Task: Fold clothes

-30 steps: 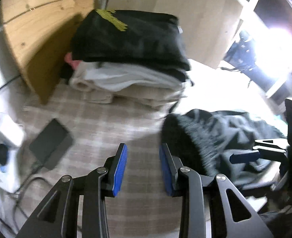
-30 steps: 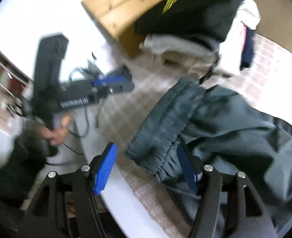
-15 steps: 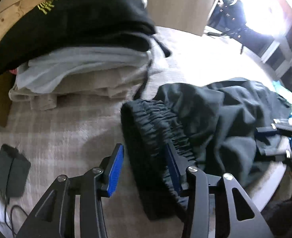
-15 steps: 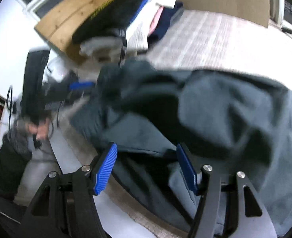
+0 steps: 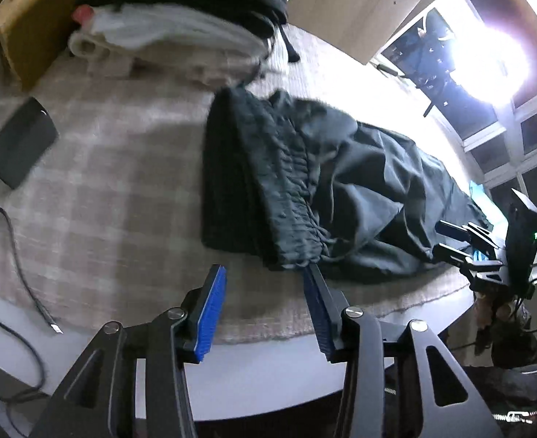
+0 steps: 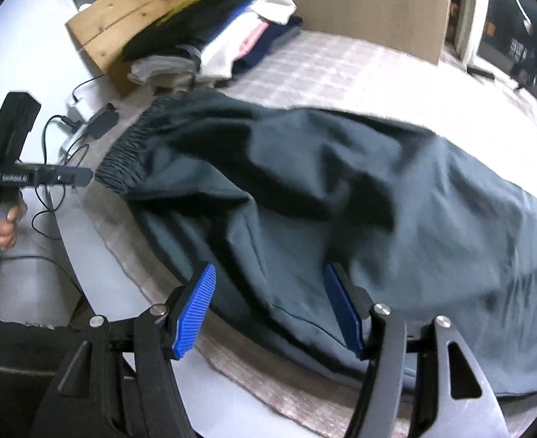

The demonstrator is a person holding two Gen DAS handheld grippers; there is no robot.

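Note:
Dark grey trousers (image 5: 327,182) lie crumpled on a checked cloth (image 5: 115,168), the gathered waistband (image 5: 286,197) toward my left gripper. My left gripper (image 5: 263,281) is open and empty, just short of the waistband's near corner. The trousers (image 6: 341,197) fill the right wrist view, waistband (image 6: 129,153) at the left. My right gripper (image 6: 268,292) is open over the trousers' near edge, holding nothing. The other gripper shows at the right edge of the left wrist view (image 5: 487,252) and at the left of the right wrist view (image 6: 49,177).
A stack of folded clothes (image 5: 181,25) sits at the back against a wooden board (image 5: 31,18); it also shows in the right wrist view (image 6: 217,43). A black power brick (image 5: 20,142) and cables (image 5: 16,255) lie at the left. The white table edge (image 5: 268,383) is near.
Both grippers pulled back toward the table's near edge. The waistband, earlier between my left fingers, now lies just ahead of them. The trousers are spread out more.

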